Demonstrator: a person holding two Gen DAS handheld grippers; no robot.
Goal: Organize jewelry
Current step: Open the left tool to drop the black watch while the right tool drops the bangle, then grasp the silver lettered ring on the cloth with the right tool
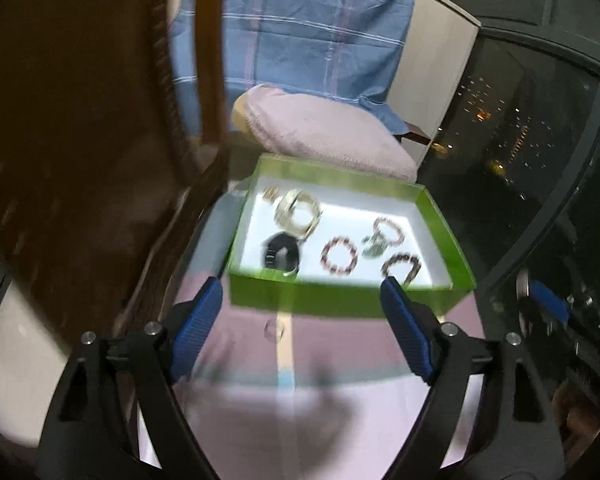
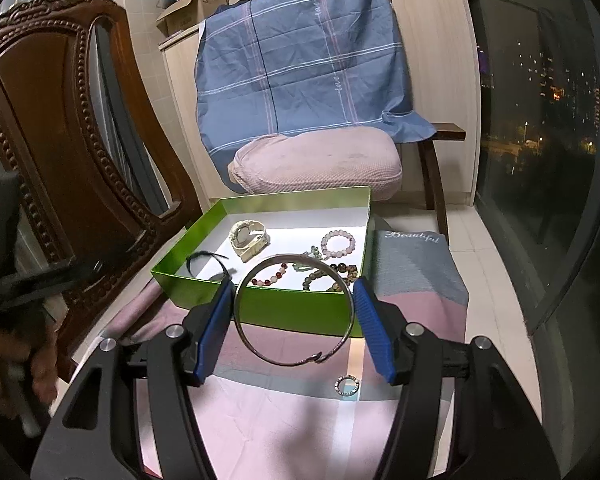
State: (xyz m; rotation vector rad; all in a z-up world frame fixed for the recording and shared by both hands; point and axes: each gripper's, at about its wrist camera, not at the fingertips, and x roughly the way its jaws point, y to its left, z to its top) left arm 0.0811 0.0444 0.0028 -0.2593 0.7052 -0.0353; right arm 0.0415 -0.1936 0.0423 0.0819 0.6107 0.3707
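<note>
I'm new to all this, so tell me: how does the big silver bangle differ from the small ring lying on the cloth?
The silver bangle is far larger than the small ring. The bangle is held upright between the pads of the right claw, while the ring lies flat and free on the pink cloth. The bangle looks plain and smooth; the ring's band looks studded. Both are silvery hoops outside the green box.

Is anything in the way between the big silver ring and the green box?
Only the box's own near wall. The right gripper holds the silver bangle just in front of it, so it has to go over that wall. Nothing else visible blocks it.
</note>
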